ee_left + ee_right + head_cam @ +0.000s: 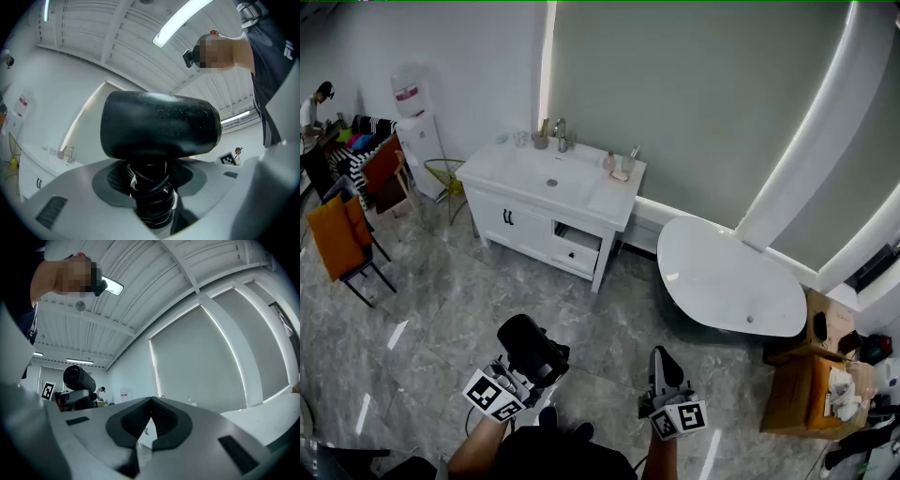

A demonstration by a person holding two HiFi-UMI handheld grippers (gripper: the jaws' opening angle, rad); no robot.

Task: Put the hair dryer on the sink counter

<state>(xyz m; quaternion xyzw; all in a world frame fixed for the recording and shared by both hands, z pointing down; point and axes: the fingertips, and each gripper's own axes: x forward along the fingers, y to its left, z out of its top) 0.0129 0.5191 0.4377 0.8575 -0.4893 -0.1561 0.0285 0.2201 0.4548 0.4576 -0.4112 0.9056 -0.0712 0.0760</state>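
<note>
My left gripper point(517, 367) is shut on a black hair dryer point(532, 348), low in the head view and left of centre. In the left gripper view the hair dryer point(159, 129) fills the middle, its handle with the wound cord clamped between the jaws and its barrel lying crosswise above them. The right gripper point(663, 367) is shut with nothing in it, its jaws meeting in the right gripper view point(151, 416), where the hair dryer point(78, 379) shows at the left. The white sink counter point(611, 195) stands well ahead, against the far wall.
On the counter stand a faucet point(560, 131), a cup and small bottles point(622, 165). A white bathtub point(727, 277) lies to its right, with cardboard boxes point(811, 386) beyond. Chairs point(342, 239), a water dispenser point(414, 117) and a person are at the far left. Grey tiled floor lies between.
</note>
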